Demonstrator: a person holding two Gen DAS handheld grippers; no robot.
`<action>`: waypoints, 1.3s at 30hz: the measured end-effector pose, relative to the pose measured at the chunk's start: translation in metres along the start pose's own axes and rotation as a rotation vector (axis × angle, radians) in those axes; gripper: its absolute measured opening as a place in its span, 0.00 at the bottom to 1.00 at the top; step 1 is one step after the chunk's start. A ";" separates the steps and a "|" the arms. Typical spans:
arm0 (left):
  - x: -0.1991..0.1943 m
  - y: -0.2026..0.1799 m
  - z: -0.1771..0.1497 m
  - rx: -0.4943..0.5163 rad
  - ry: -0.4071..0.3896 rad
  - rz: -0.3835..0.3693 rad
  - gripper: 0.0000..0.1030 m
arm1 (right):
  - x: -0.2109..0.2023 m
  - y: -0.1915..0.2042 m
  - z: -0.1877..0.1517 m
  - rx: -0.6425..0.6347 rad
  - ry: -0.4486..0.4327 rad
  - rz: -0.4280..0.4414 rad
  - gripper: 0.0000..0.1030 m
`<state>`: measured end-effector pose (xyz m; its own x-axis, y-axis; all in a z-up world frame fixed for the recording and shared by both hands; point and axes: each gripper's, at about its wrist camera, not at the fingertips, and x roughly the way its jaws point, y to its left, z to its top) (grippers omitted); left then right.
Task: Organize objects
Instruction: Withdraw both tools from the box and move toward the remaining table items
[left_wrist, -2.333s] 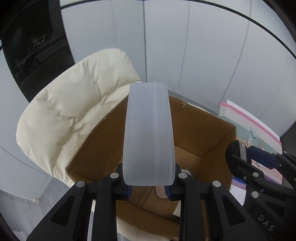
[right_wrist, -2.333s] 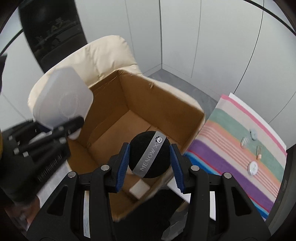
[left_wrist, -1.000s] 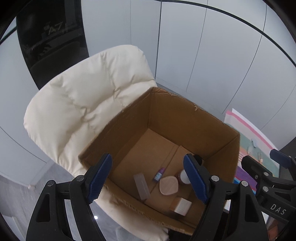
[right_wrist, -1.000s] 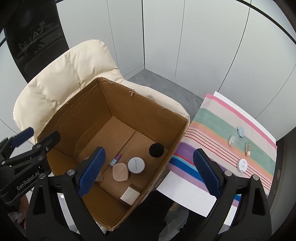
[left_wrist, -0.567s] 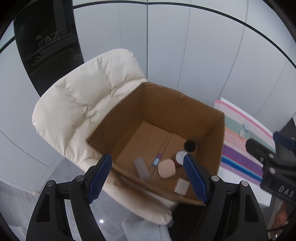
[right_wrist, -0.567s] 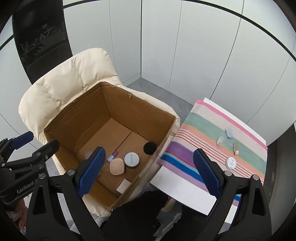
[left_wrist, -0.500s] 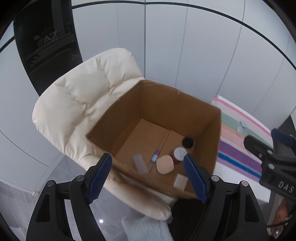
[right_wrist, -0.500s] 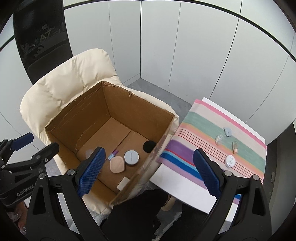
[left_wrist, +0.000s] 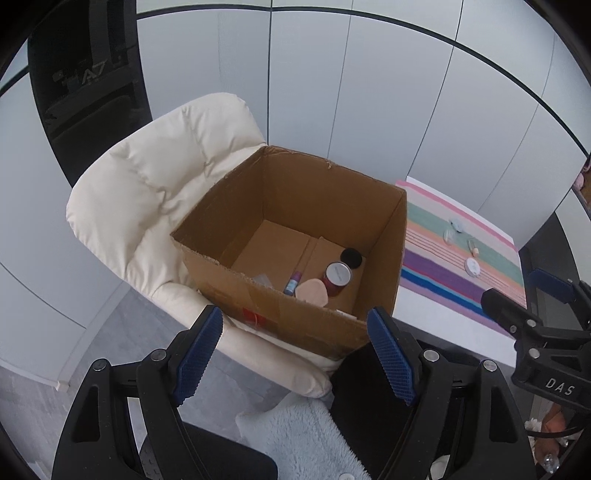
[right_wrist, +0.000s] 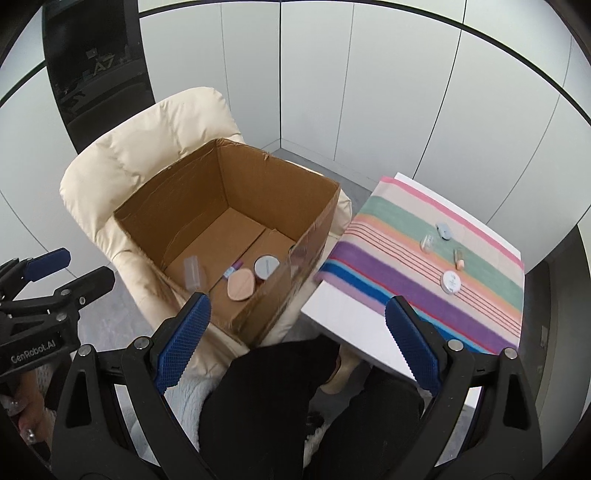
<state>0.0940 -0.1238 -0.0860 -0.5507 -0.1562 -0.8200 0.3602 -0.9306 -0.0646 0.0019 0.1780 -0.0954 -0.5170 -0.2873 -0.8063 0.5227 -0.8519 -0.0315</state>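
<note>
Both the left tongs (left_wrist: 293, 352) and right tongs (right_wrist: 297, 339) hang spread and empty above the open brown cardboard box (right_wrist: 207, 206); a peach teardrop sponge (right_wrist: 240, 285) lies inside it.

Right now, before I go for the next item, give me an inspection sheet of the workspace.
Surface: white table under a striped cloth, right of the box.
Job's things: open cardboard box on a cream chair; inside lie a clear case, small tube, peach puff, jar and black ball. Four small items remain on the cloth, including a round white tin.
Clutter: fluffy pale fabric low in the left wrist view.
Grippers: left gripper open, empty; right gripper open, empty; both hang short of the box.
Cables: nothing seen.
Surroundings: grey wall panels, dark panel.
</note>
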 end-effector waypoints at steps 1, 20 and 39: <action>0.000 0.001 0.000 -0.001 0.000 -0.001 0.80 | -0.002 0.000 -0.001 -0.001 -0.003 -0.003 0.94; 0.004 -0.025 0.001 0.069 -0.020 -0.031 0.80 | -0.012 -0.010 0.000 0.034 -0.027 -0.025 0.94; 0.023 -0.164 0.008 0.317 -0.019 -0.183 0.80 | -0.042 -0.135 -0.044 0.273 -0.034 -0.186 0.94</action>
<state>0.0166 0.0223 -0.0900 -0.5993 0.0193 -0.8003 0.0045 -0.9996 -0.0275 -0.0170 0.3245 -0.0831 -0.6112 -0.1263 -0.7814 0.2183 -0.9758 -0.0131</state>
